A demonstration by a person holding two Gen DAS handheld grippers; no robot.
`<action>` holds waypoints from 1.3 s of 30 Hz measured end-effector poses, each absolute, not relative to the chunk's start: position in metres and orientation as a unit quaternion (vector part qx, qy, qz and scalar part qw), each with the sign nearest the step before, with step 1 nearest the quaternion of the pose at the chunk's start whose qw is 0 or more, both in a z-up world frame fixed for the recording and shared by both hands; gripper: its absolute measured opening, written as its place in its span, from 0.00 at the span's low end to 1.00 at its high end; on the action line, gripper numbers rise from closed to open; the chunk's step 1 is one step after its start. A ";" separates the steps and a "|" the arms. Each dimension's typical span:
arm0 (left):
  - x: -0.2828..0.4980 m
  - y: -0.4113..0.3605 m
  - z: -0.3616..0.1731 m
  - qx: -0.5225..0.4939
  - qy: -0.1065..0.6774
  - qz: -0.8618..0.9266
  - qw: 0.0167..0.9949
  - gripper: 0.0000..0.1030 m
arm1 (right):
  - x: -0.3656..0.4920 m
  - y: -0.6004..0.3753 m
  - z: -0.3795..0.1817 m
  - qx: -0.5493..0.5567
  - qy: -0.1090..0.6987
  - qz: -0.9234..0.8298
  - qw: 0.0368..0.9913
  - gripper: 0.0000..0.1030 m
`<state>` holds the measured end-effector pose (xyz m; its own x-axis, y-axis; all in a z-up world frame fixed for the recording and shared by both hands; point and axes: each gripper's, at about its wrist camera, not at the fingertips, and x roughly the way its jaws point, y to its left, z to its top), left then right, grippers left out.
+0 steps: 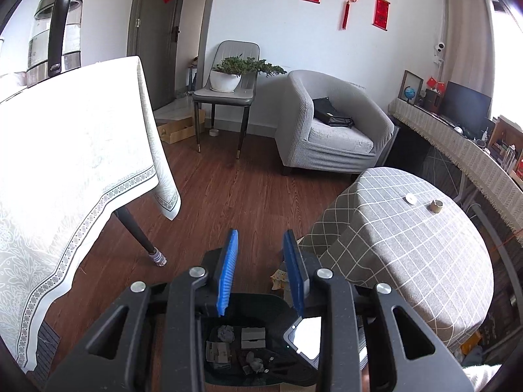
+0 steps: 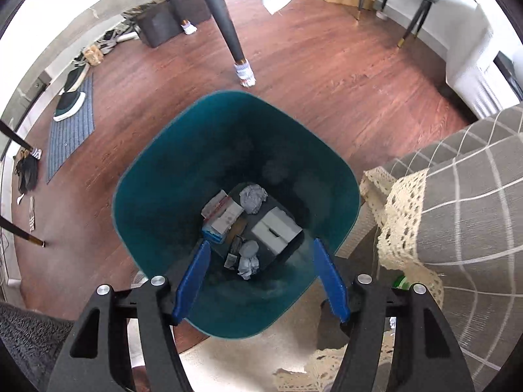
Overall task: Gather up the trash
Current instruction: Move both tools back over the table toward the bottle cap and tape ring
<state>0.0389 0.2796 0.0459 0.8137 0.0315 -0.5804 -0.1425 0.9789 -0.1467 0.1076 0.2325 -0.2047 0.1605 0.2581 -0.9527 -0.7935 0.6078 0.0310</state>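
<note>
A teal trash bin (image 2: 157, 189) stands on the wood floor. Inside lie crumpled paper balls (image 2: 252, 197), a grey box (image 2: 276, 230) and a small carton (image 2: 219, 214). My right gripper (image 2: 260, 251) is open and empty, directly above the bin's opening. My left gripper (image 1: 260, 240) is open and empty, above the same bin (image 1: 248, 303), whose trash (image 1: 238, 348) shows below the fingers. A phone-like device (image 1: 309, 334) with a bright screen sits by the left gripper's right finger.
A white-clothed table (image 1: 65, 163) with a kettle (image 1: 55, 32) is left; its leg (image 2: 228, 32) stands beyond the bin. A grey checked round table (image 1: 408, 245) is right. An armchair (image 1: 333, 124) and a chair with a plant (image 1: 228, 75) stand behind.
</note>
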 end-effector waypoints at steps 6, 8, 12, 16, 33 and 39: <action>0.042 0.271 0.060 -0.085 0.290 0.051 0.952 0.32 | 0.095 0.223 -0.162 -0.236 0.488 0.395 0.742 0.64; 0.044 0.266 0.066 -0.078 0.286 0.053 0.954 0.32 | 0.092 0.218 -0.148 -0.231 0.472 0.404 0.748 0.64; 0.048 0.258 0.079 -0.076 0.273 0.052 0.958 0.38 | 0.091 0.207 -0.116 -0.219 0.439 0.417 0.765 0.64; 0.050 0.245 0.091 -0.064 0.260 0.053 0.962 0.46 | 0.092 0.186 -0.080 -0.197 0.401 0.424 0.788 0.59; 0.094 0.177 0.103 -0.035 0.258 0.005 0.966 0.66 | 0.146 0.075 0.000 -0.137 0.353 0.356 0.854 0.56; 0.113 0.151 0.099 -0.028 0.261 -0.016 0.965 0.66 | 0.162 0.029 0.006 -0.128 0.357 0.319 0.869 0.56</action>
<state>0.1127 0.1506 0.0992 0.8627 -0.0464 -0.5036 0.0171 0.9979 -0.0627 0.1622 0.0293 0.0057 0.5423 0.4631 -0.7010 -0.6451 0.7641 0.0058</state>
